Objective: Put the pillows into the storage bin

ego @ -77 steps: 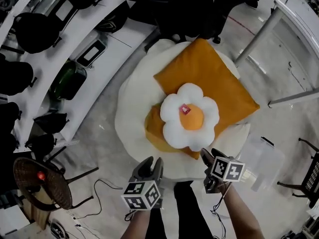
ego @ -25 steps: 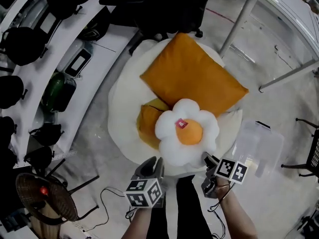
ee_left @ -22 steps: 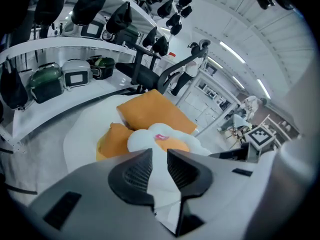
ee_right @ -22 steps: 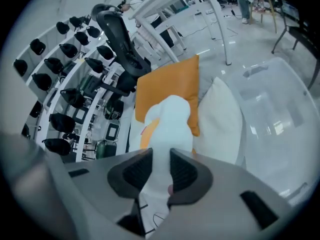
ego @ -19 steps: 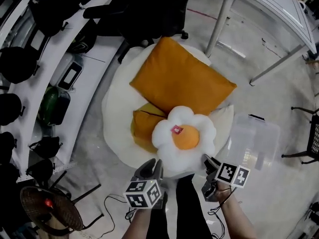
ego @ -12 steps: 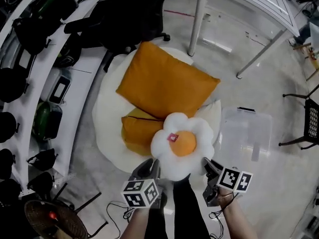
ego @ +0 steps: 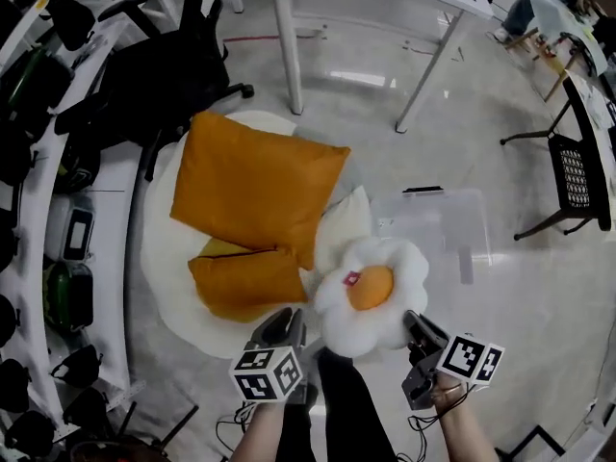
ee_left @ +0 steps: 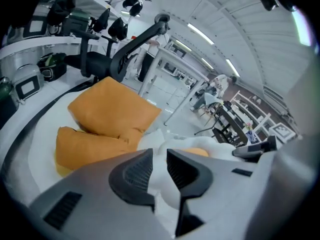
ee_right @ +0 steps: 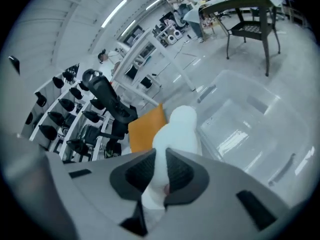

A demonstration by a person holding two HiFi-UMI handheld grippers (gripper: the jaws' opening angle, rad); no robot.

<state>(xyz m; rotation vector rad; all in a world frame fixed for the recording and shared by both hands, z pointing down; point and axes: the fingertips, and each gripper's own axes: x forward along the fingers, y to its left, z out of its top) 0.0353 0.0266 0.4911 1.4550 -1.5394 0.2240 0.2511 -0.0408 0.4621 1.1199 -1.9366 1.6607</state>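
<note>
Pale floor (ego: 539, 142) holds a clear plastic storage bin (ego: 452, 229); beside it a white flower-shaped plush pillow (ego: 371, 296), red tag (ego: 351, 279) unreadable, is pinched by the left gripper (ego: 279, 323) and the right gripper (ego: 416, 325), jaws closing.

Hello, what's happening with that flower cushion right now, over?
Left hand-held gripper clamped on white flower-shaped pillow with orange centre. Right hand-held gripper closing on its petal. Clear plastic storage bin alongside, nothing seen between.

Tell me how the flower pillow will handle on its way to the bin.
Probably soft: the flower pillow squashes thin between the left gripper pads and the right gripper's closing jaws. Likely light: two edge pinches hold it up. It may sag between them.
</note>
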